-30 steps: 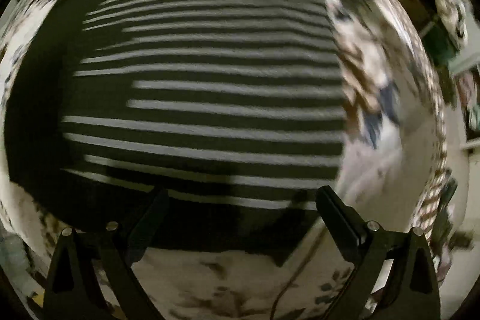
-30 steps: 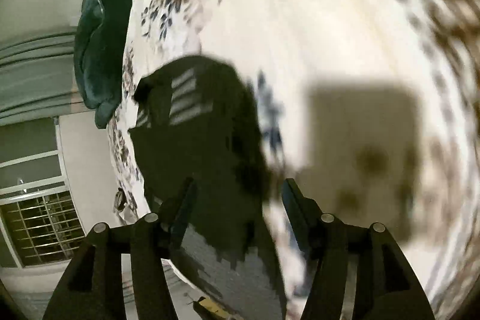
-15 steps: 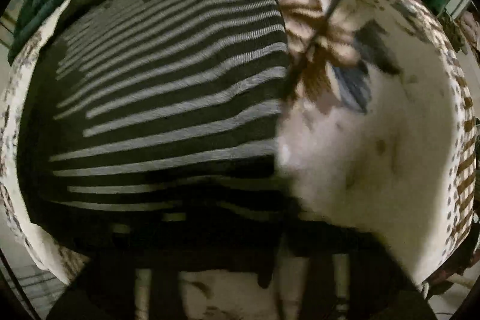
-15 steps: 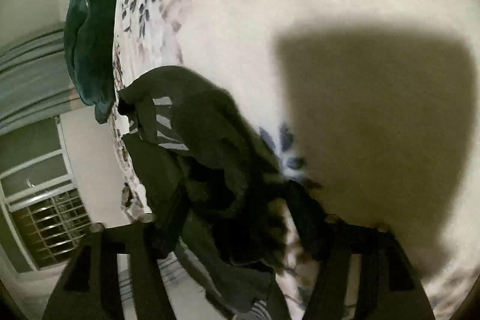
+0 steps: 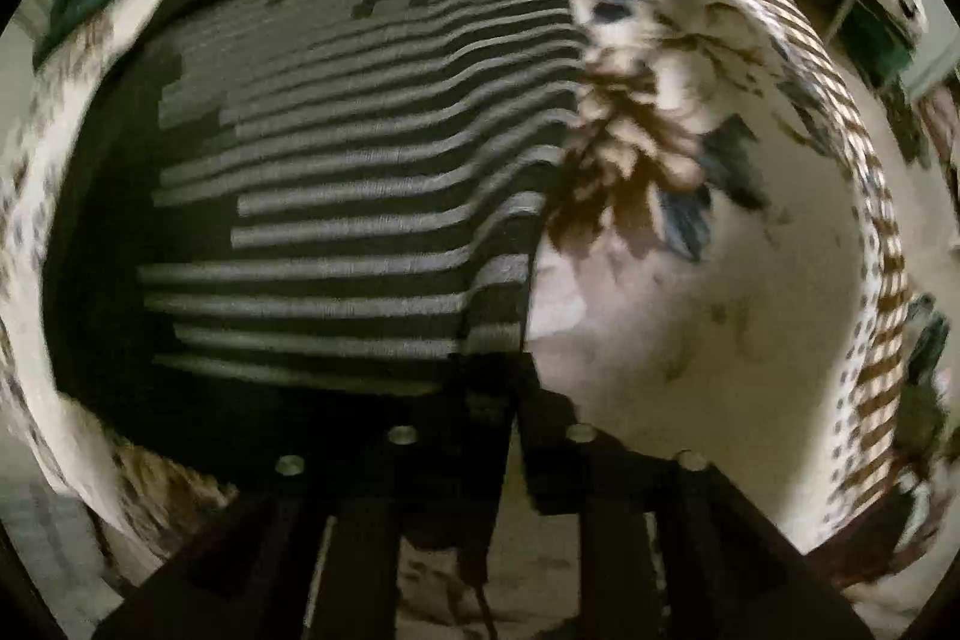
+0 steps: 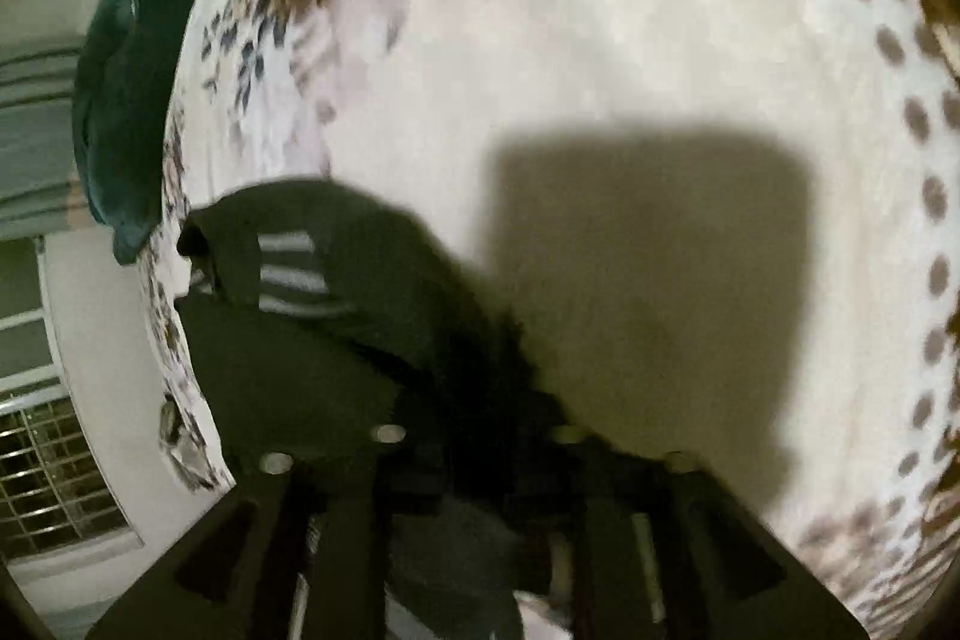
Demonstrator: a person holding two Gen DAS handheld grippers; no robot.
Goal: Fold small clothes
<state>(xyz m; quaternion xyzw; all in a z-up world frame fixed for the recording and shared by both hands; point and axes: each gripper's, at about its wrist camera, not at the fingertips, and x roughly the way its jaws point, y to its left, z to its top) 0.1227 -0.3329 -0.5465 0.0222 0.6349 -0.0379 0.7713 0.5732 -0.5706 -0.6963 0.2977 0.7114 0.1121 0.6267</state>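
Observation:
A black garment with grey stripes (image 5: 336, 220) lies on a white floral bedspread (image 5: 708, 316). In the left wrist view my left gripper (image 5: 510, 418) is shut on the garment's near right edge, at the hem. In the right wrist view the same garment (image 6: 336, 304) shows dark, with a few stripes, bunched at the lower left. My right gripper (image 6: 480, 436) is shut on a fold of its dark cloth.
A dark teal blanket (image 6: 120, 112) lies at the bed's far edge, near a curtain. A barred window (image 6: 48, 478) is at the lower left. The bedspread (image 6: 630, 40) stretches right, under a square shadow. Furniture stands beyond the bed (image 5: 870, 28).
Both grippers went from open to shut on the garment's edge. The left one shifted toward the garment's right edge; the cloth now ripples there.

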